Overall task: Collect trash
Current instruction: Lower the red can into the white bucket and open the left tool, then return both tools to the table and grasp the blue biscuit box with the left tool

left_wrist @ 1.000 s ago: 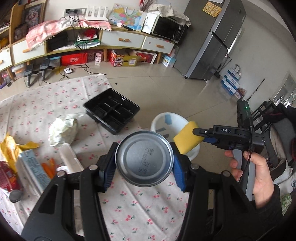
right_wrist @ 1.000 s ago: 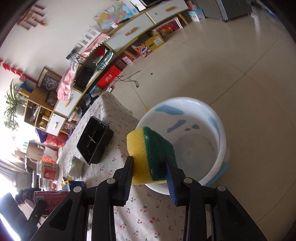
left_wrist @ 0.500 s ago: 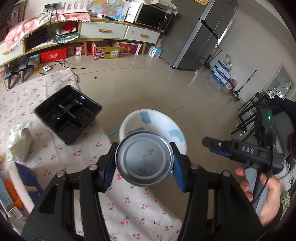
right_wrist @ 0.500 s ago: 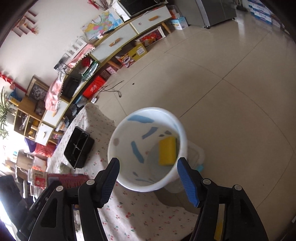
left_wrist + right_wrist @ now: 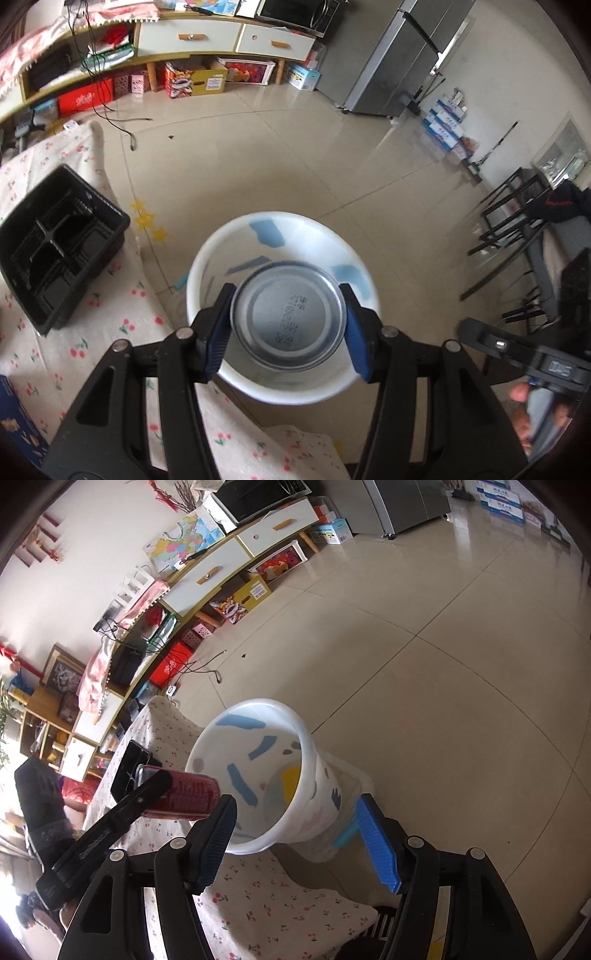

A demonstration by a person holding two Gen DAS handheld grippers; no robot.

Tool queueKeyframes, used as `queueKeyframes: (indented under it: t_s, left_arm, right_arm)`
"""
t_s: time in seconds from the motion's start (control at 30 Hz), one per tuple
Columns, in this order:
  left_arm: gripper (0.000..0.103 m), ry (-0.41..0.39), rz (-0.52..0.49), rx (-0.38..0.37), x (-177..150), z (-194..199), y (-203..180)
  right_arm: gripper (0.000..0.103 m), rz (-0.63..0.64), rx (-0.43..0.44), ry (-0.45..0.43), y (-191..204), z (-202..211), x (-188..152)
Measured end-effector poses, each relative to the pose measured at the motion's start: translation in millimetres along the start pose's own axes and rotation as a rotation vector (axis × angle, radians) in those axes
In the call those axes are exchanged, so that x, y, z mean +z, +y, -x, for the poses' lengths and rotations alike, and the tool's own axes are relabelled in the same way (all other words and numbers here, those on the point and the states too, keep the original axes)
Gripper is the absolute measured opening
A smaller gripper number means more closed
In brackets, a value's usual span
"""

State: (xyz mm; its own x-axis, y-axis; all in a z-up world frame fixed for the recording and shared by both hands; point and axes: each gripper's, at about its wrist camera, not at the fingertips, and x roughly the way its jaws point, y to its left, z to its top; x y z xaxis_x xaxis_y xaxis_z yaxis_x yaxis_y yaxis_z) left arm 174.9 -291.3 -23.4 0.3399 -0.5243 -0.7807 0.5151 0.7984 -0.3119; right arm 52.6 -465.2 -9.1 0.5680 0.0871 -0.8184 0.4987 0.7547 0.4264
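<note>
Jaws of the left gripper (image 5: 288,325) have just been opening, its 2 pads flanking the can (image 5: 288,319) above the white bin (image 5: 221,258). Right gripper (image 5: 299,838) gapes empty; sponge (image 5: 290,781) lies inside.

A red drink can (image 5: 288,314) with a silver base lies level above the open white bin (image 5: 280,391), at its 9 o'clock rim. The bin, patched blue, stands upright on the floor; a yellow sponge (image 5: 290,777) lies inside it.
</note>
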Motion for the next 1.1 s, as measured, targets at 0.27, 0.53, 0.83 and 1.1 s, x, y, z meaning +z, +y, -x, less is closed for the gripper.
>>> queueKeyframes:
  t_s: [0.27, 0.53, 0.83, 1.1]
  left_arm:
    - [0.079, -0.035, 0.009, 0.068, -3.2, 23.0, 13.2]
    - [0.083, -0.040, 0.023, 0.117, -8.3, 42.0, 35.8]
    - [0.087, -0.070, 0.063, 0.175, -26.1, 95.2, 77.7]
    - [0.093, -0.083, 0.136, 0.270, -56.7, 146.7, 134.1]
  right_arm:
    - [0.069, 0.010, -0.003, -0.021, 3.1, 4.6, 1.4]
    - [0.070, 0.035, -0.007, -0.027, 12.7, 6.4, -0.4]
    - [0.071, 0.098, -0.011, -0.030, 42.1, 5.7, -5.5]
    - [0.075, 0.192, -0.005, -0.003, 86.2, -3.5, -19.5]
